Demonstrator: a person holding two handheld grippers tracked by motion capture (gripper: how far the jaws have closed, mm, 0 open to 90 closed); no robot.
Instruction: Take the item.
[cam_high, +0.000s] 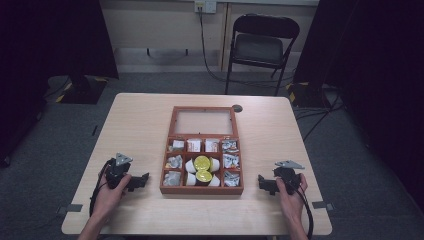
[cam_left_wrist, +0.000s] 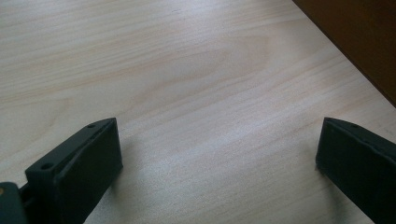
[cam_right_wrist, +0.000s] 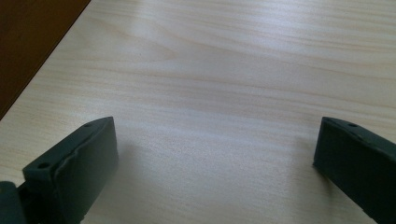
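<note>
while both rest on table (cam_high: 140, 125), left gripper (cam_high: 142, 181), right gripper (cam_high: 264, 184) seemingly wide, empty.

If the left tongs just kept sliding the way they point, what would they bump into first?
Probably the wooden box: the left tongs stand open, aimed at its near left side, with only bare table between.

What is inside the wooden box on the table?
The box has small sections. The middle one holds white cups, two showing yellow lids. Side sections hold silver packets; the back row holds small sachets. Anything beneath these is covered.
</note>
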